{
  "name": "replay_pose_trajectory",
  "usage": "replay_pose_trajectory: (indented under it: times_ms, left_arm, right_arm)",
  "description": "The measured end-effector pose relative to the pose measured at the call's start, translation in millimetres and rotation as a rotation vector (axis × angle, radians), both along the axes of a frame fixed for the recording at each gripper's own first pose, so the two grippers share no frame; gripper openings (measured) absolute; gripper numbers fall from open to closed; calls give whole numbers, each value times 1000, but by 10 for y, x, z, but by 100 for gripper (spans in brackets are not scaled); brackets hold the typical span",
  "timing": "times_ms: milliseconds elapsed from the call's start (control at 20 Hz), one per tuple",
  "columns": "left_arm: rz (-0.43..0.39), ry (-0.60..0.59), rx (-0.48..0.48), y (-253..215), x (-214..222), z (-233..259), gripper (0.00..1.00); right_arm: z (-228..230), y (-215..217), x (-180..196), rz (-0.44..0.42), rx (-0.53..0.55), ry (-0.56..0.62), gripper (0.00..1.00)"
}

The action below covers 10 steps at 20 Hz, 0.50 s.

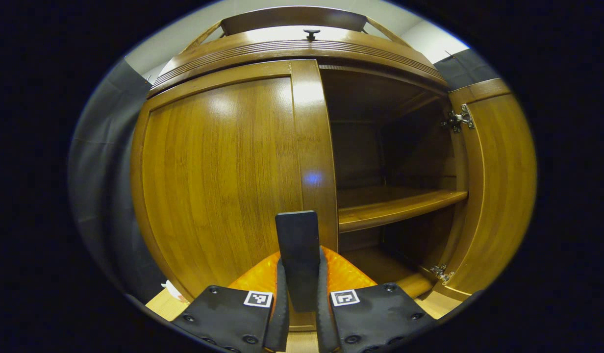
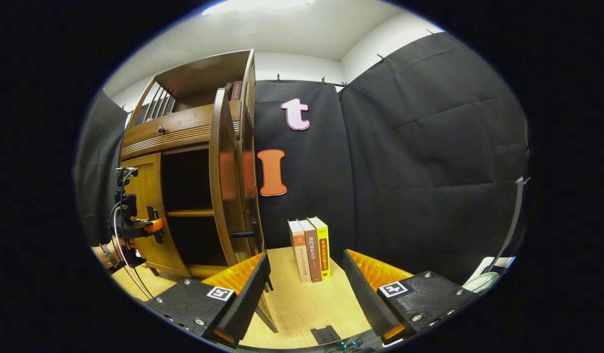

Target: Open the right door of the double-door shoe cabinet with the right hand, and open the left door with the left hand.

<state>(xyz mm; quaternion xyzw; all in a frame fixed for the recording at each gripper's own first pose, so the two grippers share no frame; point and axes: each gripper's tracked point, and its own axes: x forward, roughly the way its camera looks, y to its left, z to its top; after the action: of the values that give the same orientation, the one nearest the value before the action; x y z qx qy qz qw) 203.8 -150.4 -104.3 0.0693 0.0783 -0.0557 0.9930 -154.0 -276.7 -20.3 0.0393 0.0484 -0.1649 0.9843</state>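
The shoe cabinet (image 2: 184, 196) stood on the pale worktop (image 2: 302, 304). Its right door (image 1: 493, 196) hung wide open, baring a shelf (image 1: 395, 203) in the dark inside, while the left door (image 1: 218, 181) lay flush and closed. The left claw (image 1: 302, 274) was pressed onto that door's upright handle (image 1: 297, 240), a finger on either side. The right claw (image 2: 304, 294) hovered spread, holding nothing, just off the open door's edge, where a dark handle (image 2: 243, 235) stuck out. Three books (image 2: 310, 249) stood upright on the worktop beside the cabinet.
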Motion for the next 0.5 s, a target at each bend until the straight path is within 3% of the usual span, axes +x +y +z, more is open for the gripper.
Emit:
replay_pose_trajectory:
  times_ms: [350,400,500]
  left_arm:
    - [-3,22,-6,253,-741,155,30]
    - [0,28,-11,321,-859,175,30]
    - [11,36,-16,477,-1079,220,29]
  right_arm:
    - [78,77,-6,-14,-94,12,99]
    - [94,98,-6,-17,-94,11,92]
    - [105,122,-1,-24,-87,10,92]
